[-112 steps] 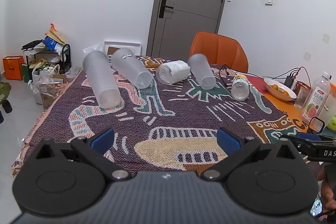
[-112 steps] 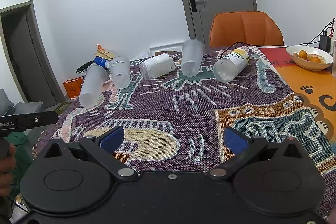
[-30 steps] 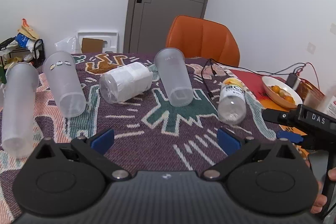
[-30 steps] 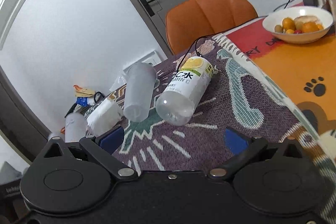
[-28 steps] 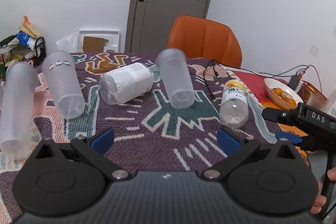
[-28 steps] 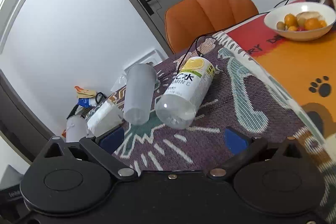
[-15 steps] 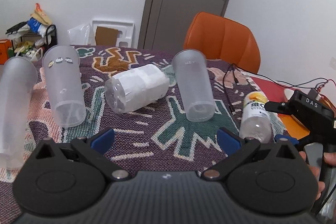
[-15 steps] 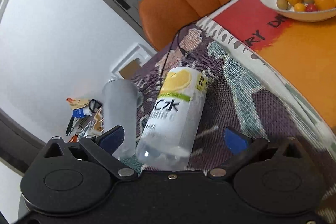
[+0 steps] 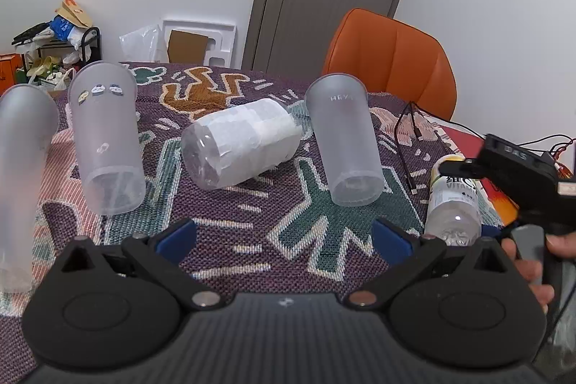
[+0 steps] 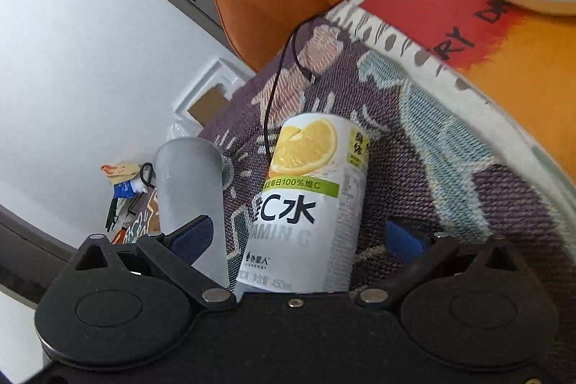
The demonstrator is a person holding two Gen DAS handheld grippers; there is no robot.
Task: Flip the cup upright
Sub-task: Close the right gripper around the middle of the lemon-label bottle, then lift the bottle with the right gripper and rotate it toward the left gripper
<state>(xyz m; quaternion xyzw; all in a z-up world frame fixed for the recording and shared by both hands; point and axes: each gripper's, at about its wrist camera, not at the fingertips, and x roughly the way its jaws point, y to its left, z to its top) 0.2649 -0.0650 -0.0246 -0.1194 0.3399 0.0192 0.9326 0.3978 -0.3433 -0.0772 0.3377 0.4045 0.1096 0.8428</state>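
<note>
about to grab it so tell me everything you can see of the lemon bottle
The lemon bottle is clear plastic with a white label showing a lemon slice, a green band and "C水". It lies on its side on the patterned tablecloth, base toward the camera, between the open fingers of the right gripper, beside a frosted cup. Contact is unclear.

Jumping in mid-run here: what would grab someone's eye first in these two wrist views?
The clear lemon-label vitamin C bottle fills the right wrist view, lying on its side between the open fingers of the right gripper. In the left wrist view, ahead of the open left gripper, three frosted plastic cups and a white paper-wrapped bottle lie tipped over on the purple patterned woven tablecloth. An orange chair stands behind.
</note>
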